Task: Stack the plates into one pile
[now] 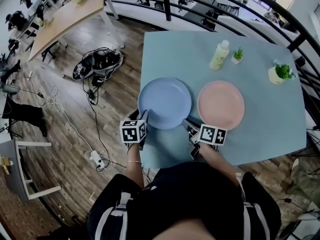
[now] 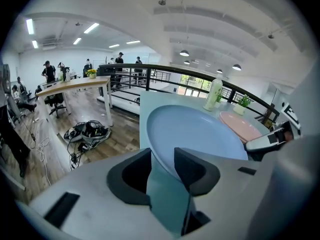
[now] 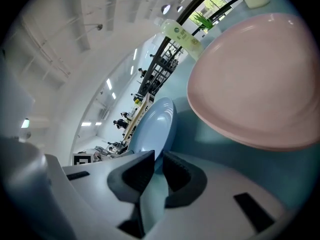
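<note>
The blue plate (image 1: 165, 103), just left of the pink plate (image 1: 221, 105), is pinched at its near rim by the right gripper (image 3: 157, 160). The left gripper (image 2: 162, 155) is set half-open around that rim, unclamped. The blue plate could be tipped and dropped by a one-sided lift. No writing on the bottle (image 1: 219, 55) can be read.

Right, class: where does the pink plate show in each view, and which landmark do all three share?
Head view: pink plate, right of centre on the table.
Left gripper view: right, beyond the blue plate.
Right gripper view: fills the upper right.
Shared landmark: the pale bottle.
</note>
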